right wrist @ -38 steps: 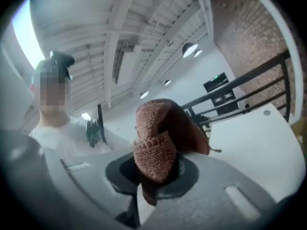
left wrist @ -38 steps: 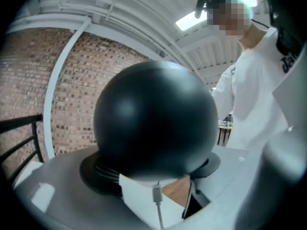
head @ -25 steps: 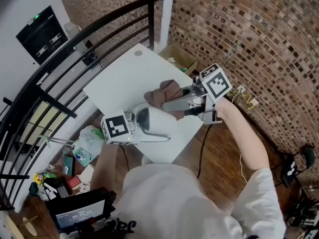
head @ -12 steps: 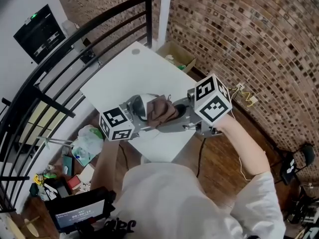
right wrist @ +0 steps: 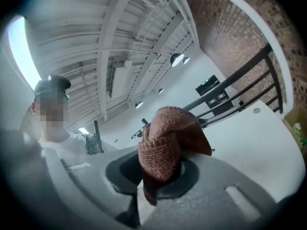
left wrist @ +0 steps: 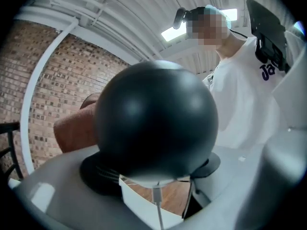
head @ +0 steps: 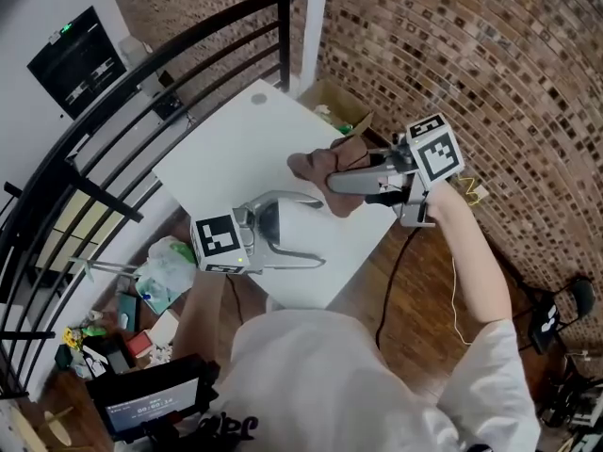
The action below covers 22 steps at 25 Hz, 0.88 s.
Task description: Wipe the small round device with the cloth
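Observation:
My left gripper (head: 318,230) is shut on the small round device (head: 283,226), which it holds above the white table (head: 226,149). In the left gripper view the device (left wrist: 156,121) is a dark glossy ball that fills the middle, sitting between the left gripper's (left wrist: 156,170) black pads, with a thin cable (left wrist: 157,207) hanging below it. My right gripper (head: 335,179) is shut on a bunched brown cloth (head: 322,169), up and to the right of the device and apart from it. The cloth (right wrist: 165,143) sticks up from the right gripper (right wrist: 154,176). A brown edge of the cloth (left wrist: 72,128) shows behind the ball.
A black railing (head: 141,92) curves round the table's far and left sides. A cardboard box (head: 339,111) stands against the brick wall (head: 471,55). Bags and clutter (head: 165,266) lie on the floor at the left. A small grey disc (head: 259,99) sits at the table's far corner.
Half a second ago the cloth lay against the device, with both grippers close together. Now the right gripper has drawn the cloth off to the upper right, and the left gripper sits lower again.

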Tool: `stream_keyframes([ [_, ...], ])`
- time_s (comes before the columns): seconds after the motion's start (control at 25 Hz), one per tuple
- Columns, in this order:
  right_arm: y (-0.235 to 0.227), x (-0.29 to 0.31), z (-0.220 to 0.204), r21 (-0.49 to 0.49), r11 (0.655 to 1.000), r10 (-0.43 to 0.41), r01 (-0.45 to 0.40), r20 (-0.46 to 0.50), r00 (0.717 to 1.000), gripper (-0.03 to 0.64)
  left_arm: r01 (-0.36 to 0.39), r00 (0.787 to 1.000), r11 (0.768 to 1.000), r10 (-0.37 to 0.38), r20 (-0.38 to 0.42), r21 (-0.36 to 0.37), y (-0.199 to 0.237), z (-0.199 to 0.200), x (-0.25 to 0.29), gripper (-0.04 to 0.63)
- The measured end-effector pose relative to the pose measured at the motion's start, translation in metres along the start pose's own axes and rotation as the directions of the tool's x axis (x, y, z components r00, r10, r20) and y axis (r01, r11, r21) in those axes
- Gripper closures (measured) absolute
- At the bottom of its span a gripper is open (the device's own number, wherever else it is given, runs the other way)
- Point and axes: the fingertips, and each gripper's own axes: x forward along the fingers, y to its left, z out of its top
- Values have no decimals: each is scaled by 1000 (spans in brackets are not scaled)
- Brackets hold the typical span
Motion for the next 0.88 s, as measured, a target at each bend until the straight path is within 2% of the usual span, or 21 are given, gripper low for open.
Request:
stream_keyframes([
  [0.12,7,21,-18,34,996,79,-77,-52,996,592,-8,1000,1000,8,-1,3,4,-1,2,192],
  [0.28,10,24,-21,53,993,112,-110,-54,992,592,-51,999,998,51,8,-22,11,-4,-3,192],
  [0.44,32,23,-24,13,988,155,-154,-83,984,592,-145,989,988,147,25,-59,34,-6,-12,192],
  [0.6,60,44,-45,-37,984,163,-174,-200,966,592,-208,976,975,212,46,-79,51,-6,-21,192],
  [0.76,68,62,-73,-83,983,131,-166,-327,936,592,-219,975,973,221,19,-69,54,-11,-21,192],
  [0.8,68,61,-74,-85,982,133,-169,-326,936,592,-215,976,974,216,19,-70,52,-11,-22,192],
  [0.88,65,50,-61,-75,982,146,-171,-262,954,592,-189,980,979,193,44,-80,47,-7,-22,192],
])
